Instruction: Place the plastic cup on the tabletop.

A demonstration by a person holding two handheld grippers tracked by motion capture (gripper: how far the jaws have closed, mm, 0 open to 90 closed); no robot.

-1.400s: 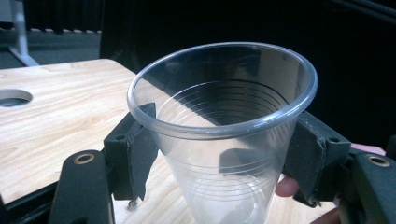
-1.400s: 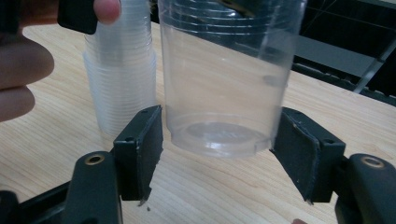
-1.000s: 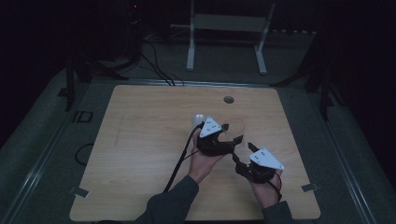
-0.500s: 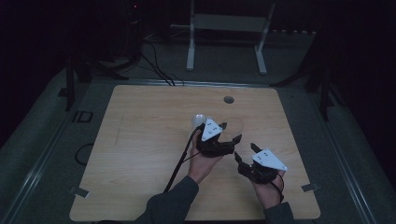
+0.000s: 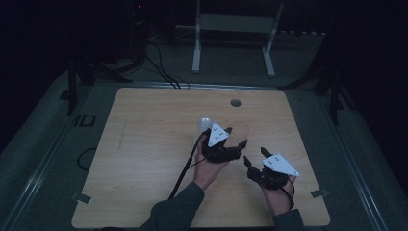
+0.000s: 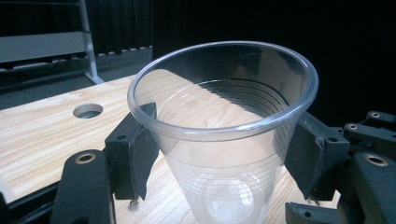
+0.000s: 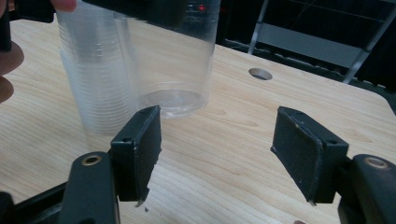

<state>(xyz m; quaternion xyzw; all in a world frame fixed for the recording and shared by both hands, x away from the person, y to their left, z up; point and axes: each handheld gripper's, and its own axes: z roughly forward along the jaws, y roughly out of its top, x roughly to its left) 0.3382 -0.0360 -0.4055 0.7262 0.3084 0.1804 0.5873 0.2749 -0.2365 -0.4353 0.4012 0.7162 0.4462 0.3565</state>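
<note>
A clear plastic cup [image 6: 224, 140] stands upright between the jaws of my left gripper [image 6: 219, 154], whose pads press on both sides just under the rim. In the high view the left gripper [image 5: 235, 136] holds the cup [image 5: 240, 127] near the table's middle. Beside it is a stack of clear cups [image 7: 93, 74], also visible as a pale stack [image 5: 206, 124]. My right gripper [image 7: 215, 144] is open and empty, aimed at the cup [image 7: 173, 60] a short way ahead. It sits to the right of the left one [image 5: 254, 156].
The wooden table [image 5: 144, 159] has a round hole [image 5: 235, 102] near its far edge. Dark floor, cables and a white metal stand [image 5: 231, 29] lie beyond it. A hand [image 7: 9, 70] shows at the left of the right gripper view.
</note>
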